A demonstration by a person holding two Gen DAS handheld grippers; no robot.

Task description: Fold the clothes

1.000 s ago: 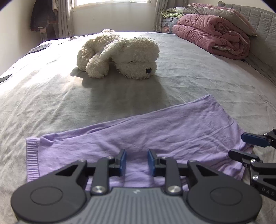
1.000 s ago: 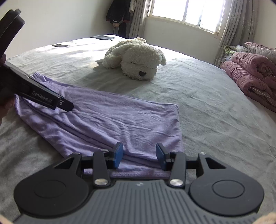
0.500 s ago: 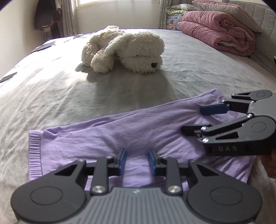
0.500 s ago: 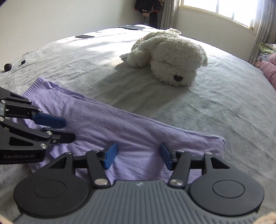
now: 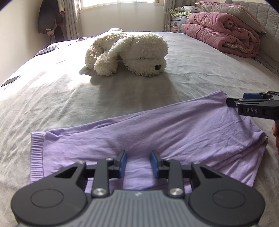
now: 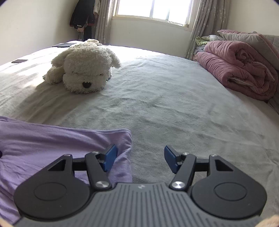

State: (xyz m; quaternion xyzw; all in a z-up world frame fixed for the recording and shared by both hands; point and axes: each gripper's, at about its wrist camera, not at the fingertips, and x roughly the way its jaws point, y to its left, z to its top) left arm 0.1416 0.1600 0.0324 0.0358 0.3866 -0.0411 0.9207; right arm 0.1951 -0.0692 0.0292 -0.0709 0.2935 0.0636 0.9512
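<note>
My left claw (image 5: 137, 163) hangs parted over the near edge of the purple garment (image 5: 148, 132) lying flat on the bed (image 5: 52, 97). My right claw (image 6: 139, 159) gapes wide at its right end, gripping nothing.

A wide bed (image 6: 174, 97) covered in a pale grey sheet fills the room. Behind it, a window (image 6: 153, 10) in the cream back wall (image 6: 148, 33) lets in bright daylight that falls across the bed's far left part. Patterned curtains (image 6: 200, 24) hang either side of the window. Dark clothes (image 6: 83, 15) hang in the corner left of the window. A grey padded headboard (image 5: 261, 19) runs along the bed's right side.
</note>
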